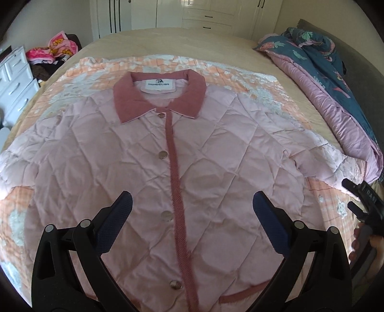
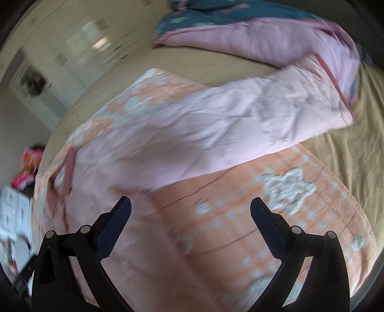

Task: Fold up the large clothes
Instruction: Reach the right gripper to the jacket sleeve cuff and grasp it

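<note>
Right now a pink quilted jacket lies flat and face up on an orange-and-white patterned blanket, which is spread over a bed with a tan sheet. Its darker rose collar points toward twelve o'clock in the left wrist view, a white label showing inside the neck, and a rose placket runs down the front toward six o'clock with metal snap buttons just beside it. The front is closed.

The left gripper hovers over the lower front of the jacket with its blue-padded fingers spread wide, nothing between them. At about three to four o'clock in that view the right gripper shows as a black claw near the jacket's sleeve, with part of a hand behind it.

From the right wrist view, which is blurred, the right gripper also stands open and empty above the blanket. The jacket's sleeve stretches toward two o'clock, its end lying against a bunched pink-and-teal comforter at twelve to one o'clock.

Beyond the bed, white drawers stand at nine to ten o'clock in the left wrist view, with a bright pink printed cloth near them, and white wardrobe doors at twelve o'clock.
</note>
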